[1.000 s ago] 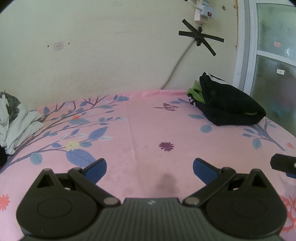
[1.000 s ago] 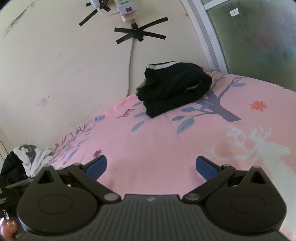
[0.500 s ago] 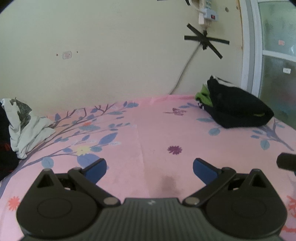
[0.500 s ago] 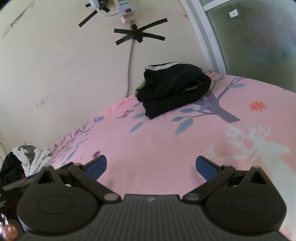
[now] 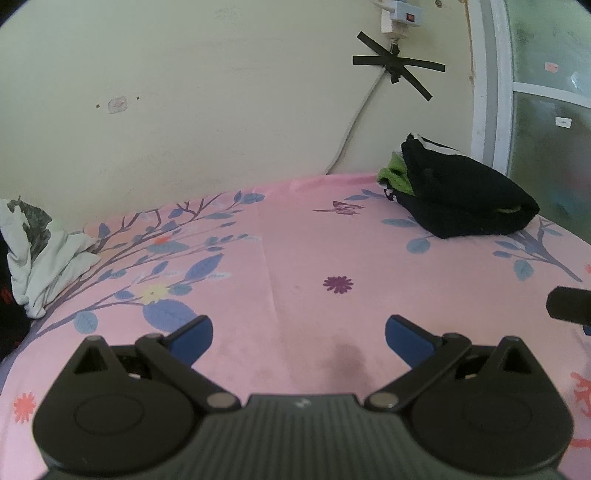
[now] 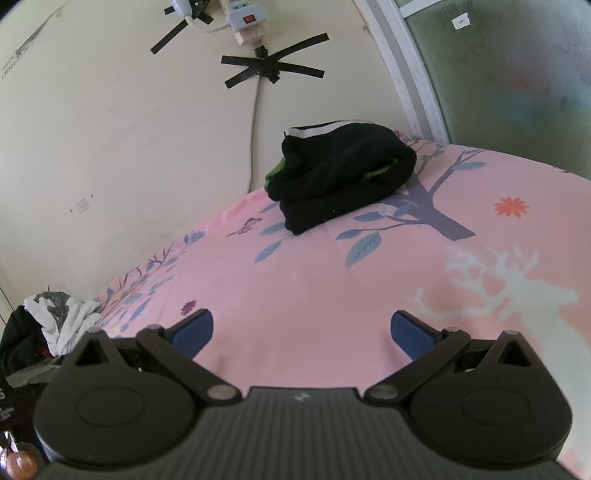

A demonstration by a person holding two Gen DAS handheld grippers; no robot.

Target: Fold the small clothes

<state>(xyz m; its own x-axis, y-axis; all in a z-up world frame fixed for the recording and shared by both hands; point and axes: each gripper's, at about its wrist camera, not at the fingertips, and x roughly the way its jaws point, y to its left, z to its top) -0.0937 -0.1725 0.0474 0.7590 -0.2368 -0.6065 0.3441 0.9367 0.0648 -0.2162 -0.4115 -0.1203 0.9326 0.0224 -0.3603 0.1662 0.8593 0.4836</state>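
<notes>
A stack of folded dark clothes (image 5: 461,199) with a green piece under it lies at the far right of the pink bed, by the wall; the right wrist view shows the stack (image 6: 340,173) ahead. A crumpled white and grey garment (image 5: 40,254) lies at the left edge, also seen as the same heap (image 6: 66,321) in the right wrist view. My left gripper (image 5: 299,338) is open over bare sheet, holding nothing. My right gripper (image 6: 301,334) is open too, empty, above the sheet.
The pink floral bedsheet (image 5: 295,258) covers the bed against a cream wall. A cable (image 5: 351,133) runs down from a taped power strip (image 6: 245,20). A frosted window (image 5: 546,110) stands at the right. Dark clothing (image 6: 18,339) sits by the white garment.
The left gripper's view has tilted up and swung slightly, so the white garment shows more at the left. The right gripper has hardly moved. Both stay open.
</notes>
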